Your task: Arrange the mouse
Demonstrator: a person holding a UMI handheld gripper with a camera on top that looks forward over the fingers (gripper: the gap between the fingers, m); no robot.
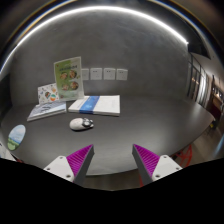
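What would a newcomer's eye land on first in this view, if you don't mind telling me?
Probably the white mouse, alone on the dark table, well ahead of the open tongs, with nothing between them. Behind the mouse lies a book with a blue stripe, and beyond that a leaflet stands upright.

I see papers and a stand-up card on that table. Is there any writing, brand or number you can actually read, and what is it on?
No text can be read here.
Upright card: pictures and print, too small to read.
Booklet beside it: blurred.
Blue and white sheets: no legible words.
Sheets on the wall: too small.
Mouse: no brand visible.
The open gripper bears no label.
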